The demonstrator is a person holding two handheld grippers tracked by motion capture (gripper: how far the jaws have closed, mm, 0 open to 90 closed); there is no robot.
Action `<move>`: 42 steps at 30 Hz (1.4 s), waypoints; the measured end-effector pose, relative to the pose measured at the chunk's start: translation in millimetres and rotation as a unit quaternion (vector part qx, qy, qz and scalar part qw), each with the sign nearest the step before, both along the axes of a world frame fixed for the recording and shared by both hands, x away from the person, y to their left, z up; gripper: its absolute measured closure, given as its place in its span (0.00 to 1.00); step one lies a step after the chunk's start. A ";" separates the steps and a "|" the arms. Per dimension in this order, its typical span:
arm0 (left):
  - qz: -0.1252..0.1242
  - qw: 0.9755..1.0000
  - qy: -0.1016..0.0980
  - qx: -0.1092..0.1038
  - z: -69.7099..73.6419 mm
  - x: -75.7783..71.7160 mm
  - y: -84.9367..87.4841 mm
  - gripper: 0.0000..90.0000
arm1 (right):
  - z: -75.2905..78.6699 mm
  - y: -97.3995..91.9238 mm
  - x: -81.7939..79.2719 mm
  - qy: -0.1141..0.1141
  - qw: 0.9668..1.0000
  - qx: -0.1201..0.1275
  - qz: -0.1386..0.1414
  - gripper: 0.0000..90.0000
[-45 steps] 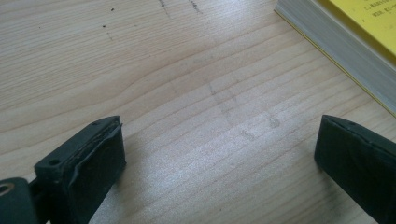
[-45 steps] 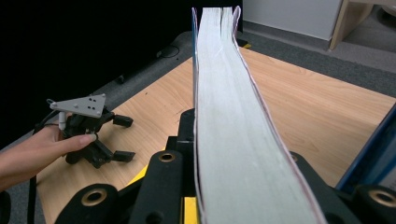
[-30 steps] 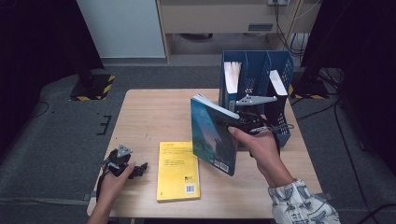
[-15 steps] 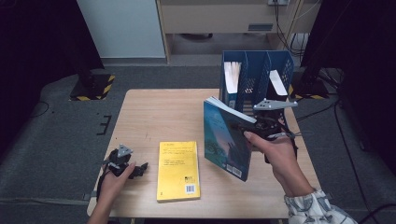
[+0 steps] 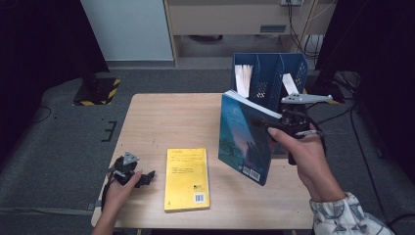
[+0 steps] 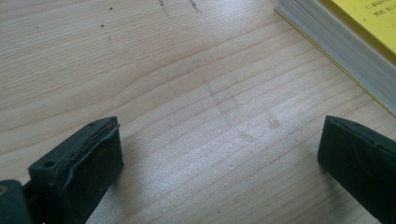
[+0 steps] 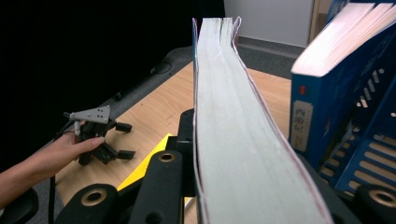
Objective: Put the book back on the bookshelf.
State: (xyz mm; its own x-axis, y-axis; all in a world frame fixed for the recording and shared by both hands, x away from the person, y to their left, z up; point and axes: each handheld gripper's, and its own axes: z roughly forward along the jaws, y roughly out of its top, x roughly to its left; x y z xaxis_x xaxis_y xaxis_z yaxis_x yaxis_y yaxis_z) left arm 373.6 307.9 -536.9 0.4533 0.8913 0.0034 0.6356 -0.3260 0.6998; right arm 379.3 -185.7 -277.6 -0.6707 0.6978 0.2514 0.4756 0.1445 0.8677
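Observation:
My right gripper (image 5: pixel 272 129) is shut on a blue-covered book (image 5: pixel 243 142), which it holds upright above the table's right side, just in front of the blue file rack (image 5: pixel 268 73). In the right gripper view the book's pale page edge (image 7: pixel 233 140) runs up between the black jaws. A yellow book (image 5: pixel 187 178) lies flat near the table's front edge. Left of it my left gripper (image 5: pixel 146 178) rests on the wooden table (image 5: pixel 166 122), open. In the left gripper view its jaws (image 6: pixel 219 140) stand wide apart over bare wood, with the yellow book's corner (image 6: pixel 359 37) at the upper right.
The rack stands at the table's back right and holds white-paged books in its slots (image 5: pixel 243 78); one blue-spined book (image 7: pixel 322 93) is close beside the held book. Cables (image 5: pixel 337 93) run over the dark floor to the right.
The right hand has carried the blue book to the right and upward, closer to the rack. The left hand and the yellow book have stayed put.

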 end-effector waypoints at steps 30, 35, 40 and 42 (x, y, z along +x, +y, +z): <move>-0.001 1.000 0.002 0.002 0.2 -0.1 0.2 0.00 | 22.0 -70.9 21.6 0.011 0.994 -0.014 -0.107 0.82; -0.001 1.000 0.002 0.002 0.2 0.0 0.1 0.00 | 24.6 -75.7 35.9 0.005 0.990 -0.022 -0.137 0.82; -0.001 1.000 0.002 0.002 0.2 0.3 -0.2 0.00 | 23.4 -75.5 50.0 0.004 0.987 -0.036 -0.156 0.82; -0.001 1.000 0.003 0.002 0.2 0.7 -0.5 0.00 | 22.3 -74.0 55.9 0.001 0.986 -0.042 -0.164 0.82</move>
